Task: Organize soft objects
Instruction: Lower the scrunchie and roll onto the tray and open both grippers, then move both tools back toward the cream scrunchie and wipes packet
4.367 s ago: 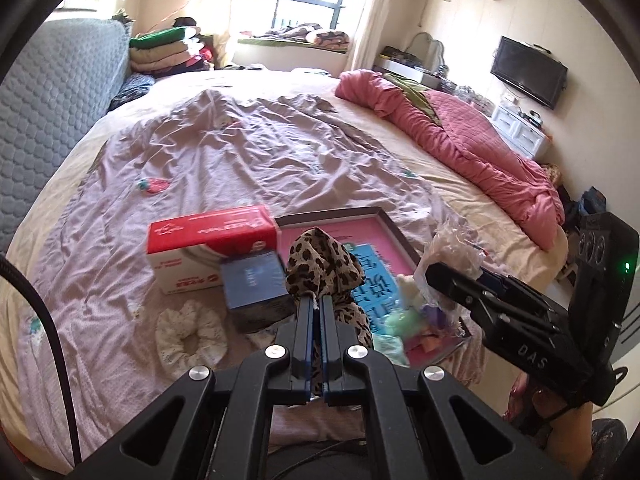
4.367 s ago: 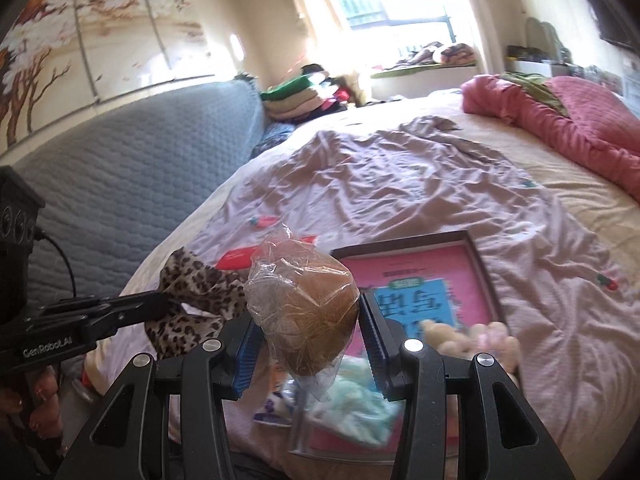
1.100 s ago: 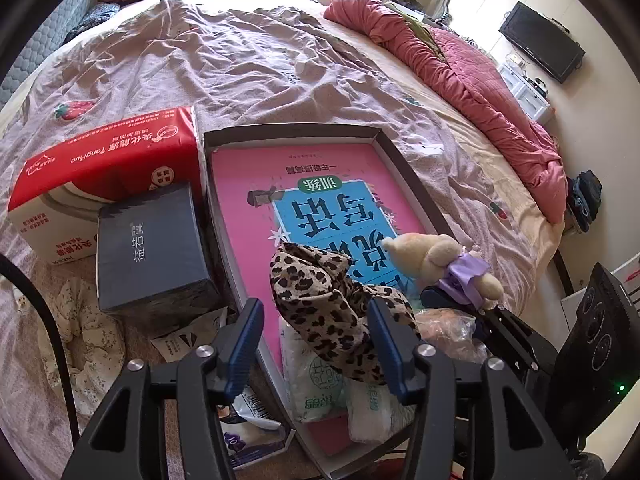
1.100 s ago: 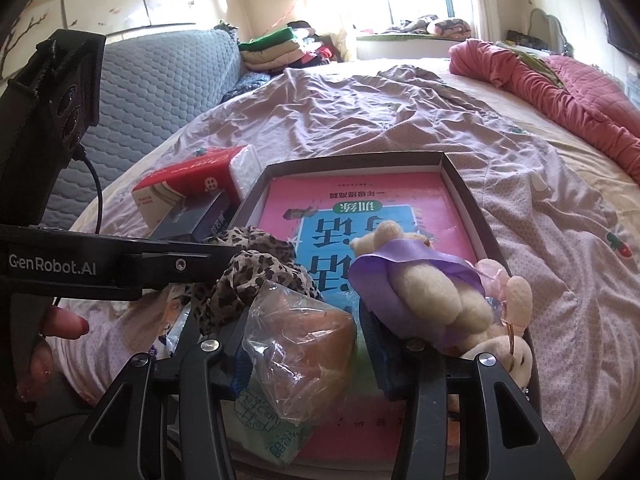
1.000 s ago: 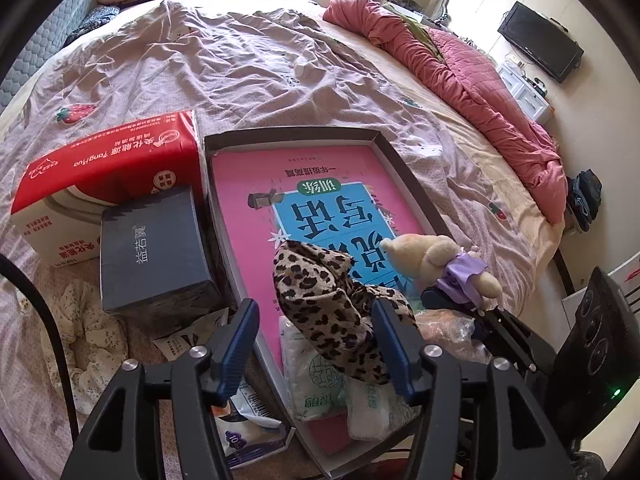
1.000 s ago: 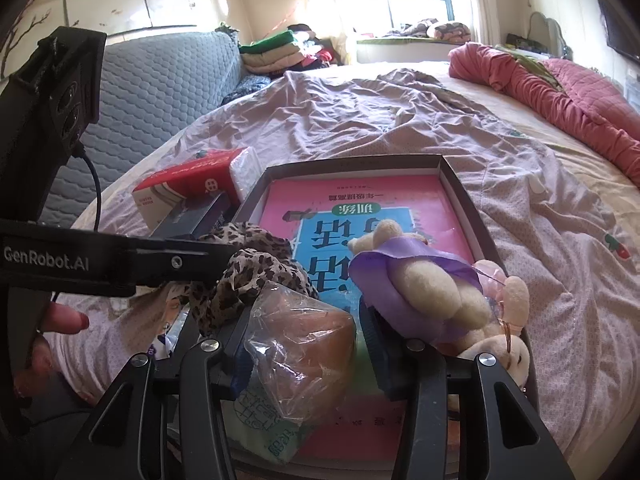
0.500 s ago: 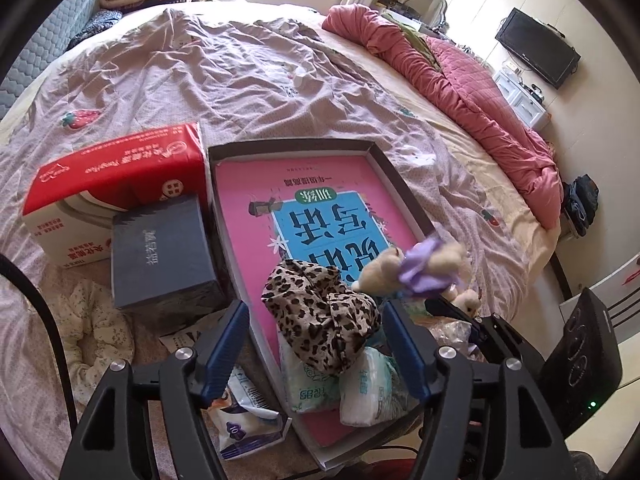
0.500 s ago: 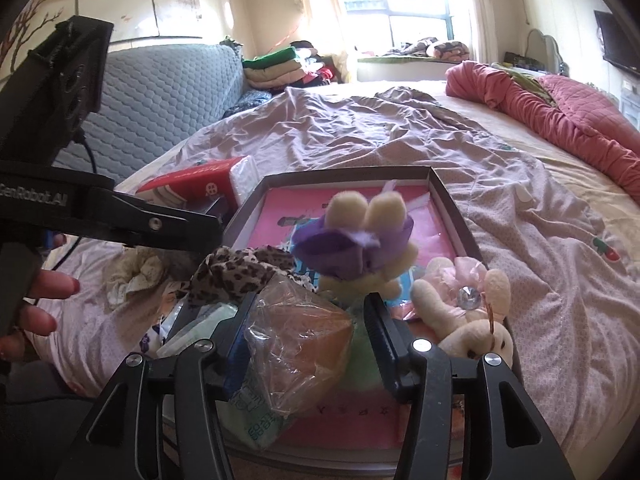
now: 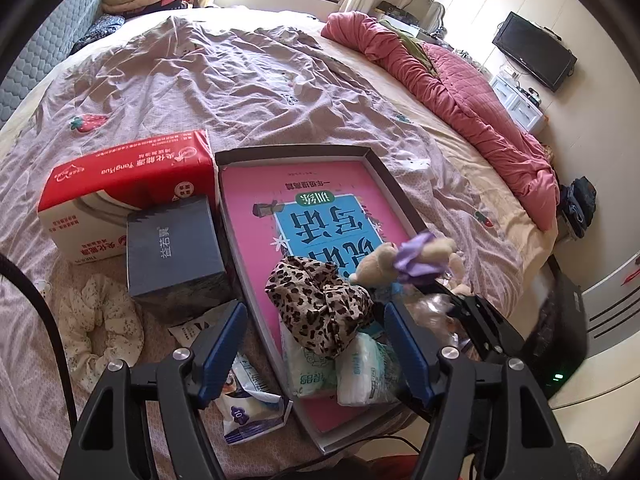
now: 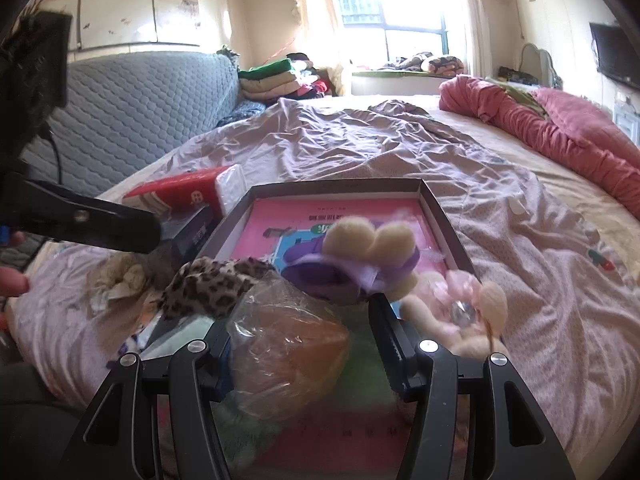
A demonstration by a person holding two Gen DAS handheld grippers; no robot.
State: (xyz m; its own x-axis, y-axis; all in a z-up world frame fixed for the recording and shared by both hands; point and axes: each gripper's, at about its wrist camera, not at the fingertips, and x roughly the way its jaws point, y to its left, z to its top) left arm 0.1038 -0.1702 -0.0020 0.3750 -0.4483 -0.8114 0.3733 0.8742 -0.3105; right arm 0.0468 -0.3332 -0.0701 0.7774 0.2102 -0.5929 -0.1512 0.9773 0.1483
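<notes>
A shallow dark box (image 9: 296, 150) with a pink book cover inside lies on the bed. A leopard-print scrunchie (image 9: 320, 308) rests in it on white tissue packs (image 9: 344, 368). My left gripper (image 9: 313, 308) hangs open just above the scrunchie without touching it. In the right wrist view, my right gripper (image 10: 300, 316) has its jaws opening around a clear-bagged orange-brown soft object (image 10: 288, 352). The bag rests low in the box, and a gap shows at the right pad. A cream plush in a purple dress (image 10: 360, 264) and a pink-bowed plush (image 10: 460, 312) lie just beyond.
Left of the box stand a red tissue carton (image 9: 132, 176) and a dark blue box (image 9: 172, 248). A white floral scrunchie (image 9: 100, 320) and a small packet (image 9: 248, 400) lie near the bed's front edge. A pink quilt (image 9: 460, 92) lies far right, and a grey headboard (image 10: 140, 112) stands on the left.
My left gripper let go of the leopard scrunchie in the box and rose slightly. My right jaws widened around the bag. The purple-dressed plush tipped and shifted.
</notes>
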